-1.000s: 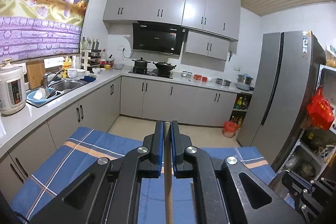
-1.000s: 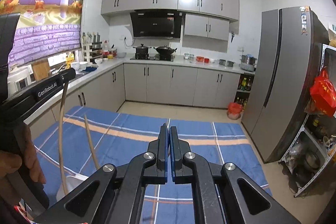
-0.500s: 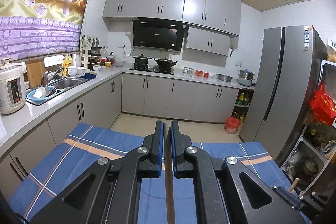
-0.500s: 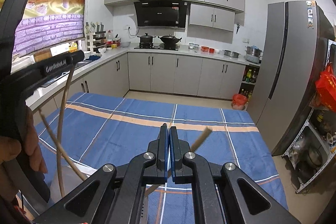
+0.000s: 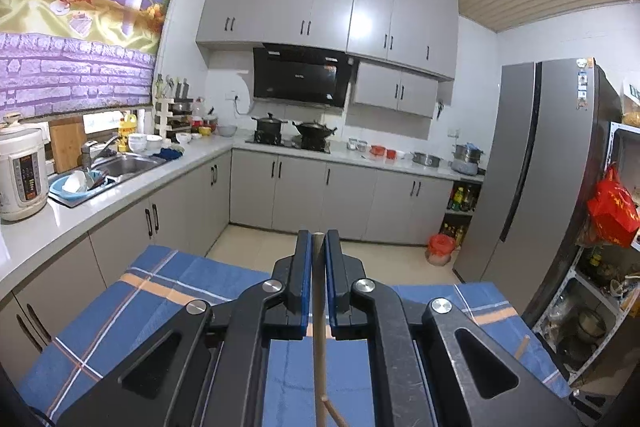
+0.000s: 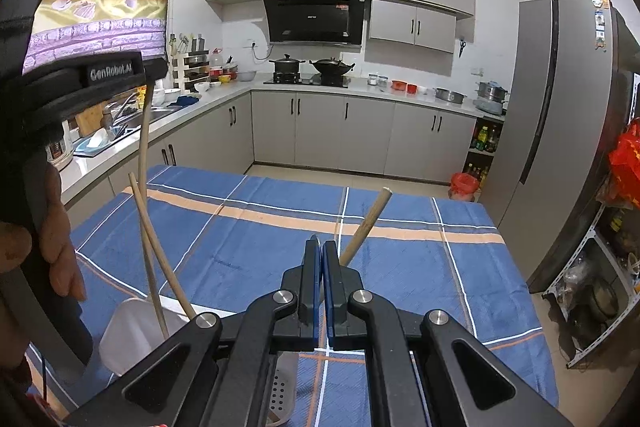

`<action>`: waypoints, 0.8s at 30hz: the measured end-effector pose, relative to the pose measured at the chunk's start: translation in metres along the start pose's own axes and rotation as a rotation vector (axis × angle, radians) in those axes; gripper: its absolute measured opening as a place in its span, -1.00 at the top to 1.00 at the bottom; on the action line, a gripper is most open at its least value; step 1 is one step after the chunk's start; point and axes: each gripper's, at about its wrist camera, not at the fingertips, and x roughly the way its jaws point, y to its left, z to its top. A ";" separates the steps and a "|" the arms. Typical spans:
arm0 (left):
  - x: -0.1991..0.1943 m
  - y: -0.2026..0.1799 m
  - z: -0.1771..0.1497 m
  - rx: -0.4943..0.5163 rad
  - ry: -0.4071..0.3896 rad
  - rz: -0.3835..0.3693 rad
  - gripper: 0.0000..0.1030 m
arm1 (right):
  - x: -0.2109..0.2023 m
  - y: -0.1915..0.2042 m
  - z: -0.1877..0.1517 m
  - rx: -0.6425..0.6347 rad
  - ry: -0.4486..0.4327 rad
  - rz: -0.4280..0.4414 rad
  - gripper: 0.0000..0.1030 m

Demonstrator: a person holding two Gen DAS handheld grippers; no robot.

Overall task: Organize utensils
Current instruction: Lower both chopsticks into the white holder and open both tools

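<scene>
My left gripper point(image 5: 318, 239) is shut on a thin wooden chopstick point(image 5: 319, 311) that stands upright between its blue pads. In the right wrist view this left gripper point(image 6: 154, 67) sits at the upper left, and its chopstick point(image 6: 142, 167) hangs down into a white cup point(image 6: 128, 335) on the table. A second chopstick point(image 6: 164, 251) leans in that cup. My right gripper point(image 6: 321, 247) is shut with nothing between its pads. Just behind its right finger a thicker wooden stick point(image 6: 366, 223) slants up. A perforated steel holder point(image 6: 282, 387) shows beneath the right gripper.
A blue plaid cloth point(image 6: 260, 239) covers the table. A person's hand point(image 6: 60, 251) grips the left tool. Grey counters with a sink point(image 5: 124, 165) run along the left and back. A tall fridge point(image 6: 560, 131) and a wire rack point(image 6: 592, 299) stand right, a red bin point(image 6: 462, 183) on the floor.
My right gripper has sunk and tipped down toward the table. The thicker wooden stick has come into view in front of it. The left gripper keeps still with its chopstick.
</scene>
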 end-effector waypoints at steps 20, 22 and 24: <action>-0.103 0.003 0.026 0.032 -0.036 0.012 -0.39 | -0.059 -0.009 0.005 0.053 -0.020 0.071 0.13; -0.125 0.009 0.028 0.039 -0.041 0.020 -0.42 | -0.075 -0.013 0.002 0.064 -0.034 0.072 0.02; -0.144 0.016 0.025 0.039 -0.033 0.030 -0.46 | -0.091 -0.019 -0.004 0.071 -0.034 0.067 -0.08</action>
